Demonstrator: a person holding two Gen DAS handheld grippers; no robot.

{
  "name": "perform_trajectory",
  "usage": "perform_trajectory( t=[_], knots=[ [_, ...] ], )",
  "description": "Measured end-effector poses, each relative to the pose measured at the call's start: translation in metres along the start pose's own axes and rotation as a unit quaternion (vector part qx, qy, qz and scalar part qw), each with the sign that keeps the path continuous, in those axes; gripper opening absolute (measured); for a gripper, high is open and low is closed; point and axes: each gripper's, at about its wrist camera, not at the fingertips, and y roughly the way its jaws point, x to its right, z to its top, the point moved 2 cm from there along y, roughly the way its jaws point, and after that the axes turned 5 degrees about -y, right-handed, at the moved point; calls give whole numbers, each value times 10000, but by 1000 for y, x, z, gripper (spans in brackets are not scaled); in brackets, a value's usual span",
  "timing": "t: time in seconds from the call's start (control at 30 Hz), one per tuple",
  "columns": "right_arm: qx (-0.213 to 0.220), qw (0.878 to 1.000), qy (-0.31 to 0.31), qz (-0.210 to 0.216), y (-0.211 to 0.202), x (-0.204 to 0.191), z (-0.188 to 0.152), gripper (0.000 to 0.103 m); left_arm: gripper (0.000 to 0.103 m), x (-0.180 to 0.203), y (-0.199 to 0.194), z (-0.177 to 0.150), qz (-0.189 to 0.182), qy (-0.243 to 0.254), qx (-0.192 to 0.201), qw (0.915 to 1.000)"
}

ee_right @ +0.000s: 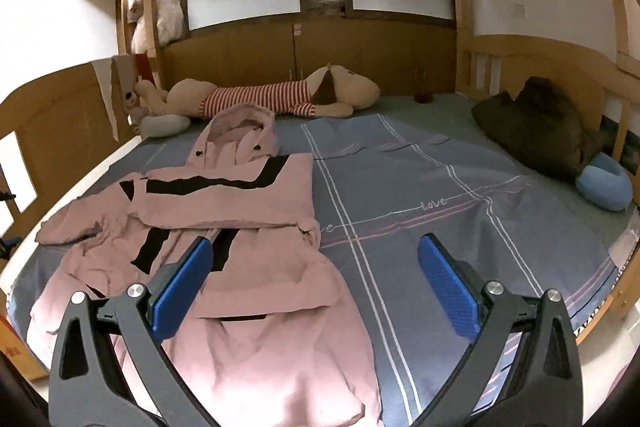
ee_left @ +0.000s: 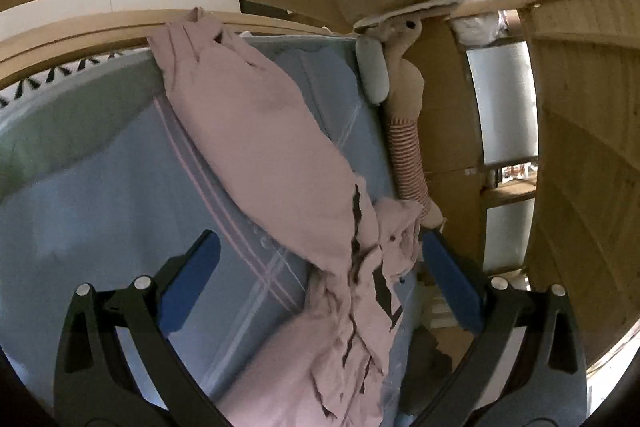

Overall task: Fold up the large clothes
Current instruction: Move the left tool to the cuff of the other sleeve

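- Left gripper [ee_left: 320, 267]: its blue pads stood wide apart, clamped on nothing, and we judged it should have closed on one edge layer only, not a bunched handful.
- The pink jacket [ee_right: 224, 227] lay on the left side of the bed [ee_right: 440, 227], hood toward the far end by the stuffed dog [ee_right: 276, 95], a sleeve already across the chest.
- In the left view the jacket's crumpled cloth ran between the pads.
- Right gripper [ee_right: 316, 283]: also spread apart and empty, poised over the jacket's near right edge; we would have lifted both sides evenly.
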Motion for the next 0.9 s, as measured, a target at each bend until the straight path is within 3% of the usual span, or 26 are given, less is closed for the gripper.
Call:
perform_trajectory(
  t=[0.23,0.33,0.47,0.63,0.9],
  knots=[
    [-6,10000,69,44,4,3,0,102,101,-66,36,26,-392,-718,70,9966],
    [-34,10000,54,23,5,4,-1,102,100,-80,48,35,-493,-773,128,9957],
    [-83,10000,16,-28,9,3,-1,102,99,-70,62,46,-771,-616,281,9947],
    [-163,9998,-64,-106,17,0,-3,102,99,-59,87,58,-573,-381,288,9972],
    [-281,9990,-188,-293,29,-3,-7,102,99,-61,90,78,-552,-647,744,9936]
  ],
)
